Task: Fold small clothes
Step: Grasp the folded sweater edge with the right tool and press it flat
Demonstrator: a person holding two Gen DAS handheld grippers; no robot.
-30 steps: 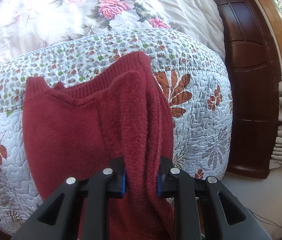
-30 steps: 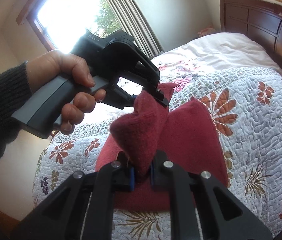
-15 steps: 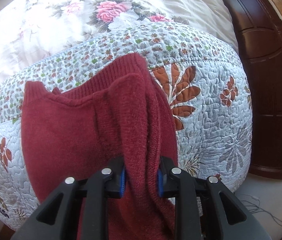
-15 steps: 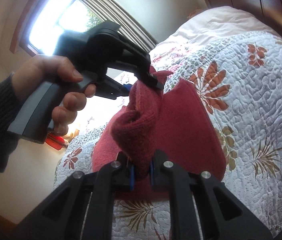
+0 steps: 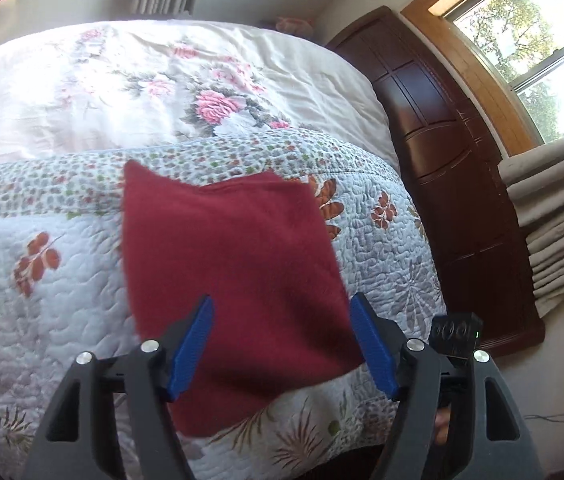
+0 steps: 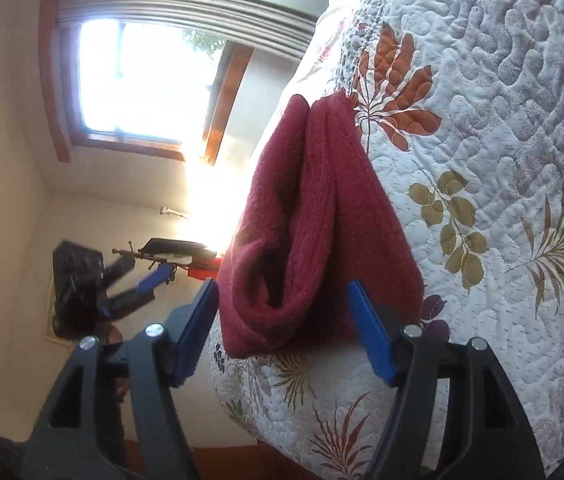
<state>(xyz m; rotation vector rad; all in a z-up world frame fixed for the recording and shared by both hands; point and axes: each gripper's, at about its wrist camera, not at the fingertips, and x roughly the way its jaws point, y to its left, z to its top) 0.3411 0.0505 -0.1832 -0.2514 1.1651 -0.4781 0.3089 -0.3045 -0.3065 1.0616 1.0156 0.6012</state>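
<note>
The red sweater (image 5: 234, 280) lies folded on the quilt (image 5: 50, 304) near the bed's corner, both the left gripper (image 5: 282, 344) and the right gripper (image 6: 282, 328) spread wide and empty, so the loose open layers want a gentle flattening press.

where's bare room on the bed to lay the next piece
Bare leaf-print quilt lies left of the folded dark red knit garment, and the rose-print comforter behind it is clear. The strip between garment and dark wooden headboard is narrow.
</note>
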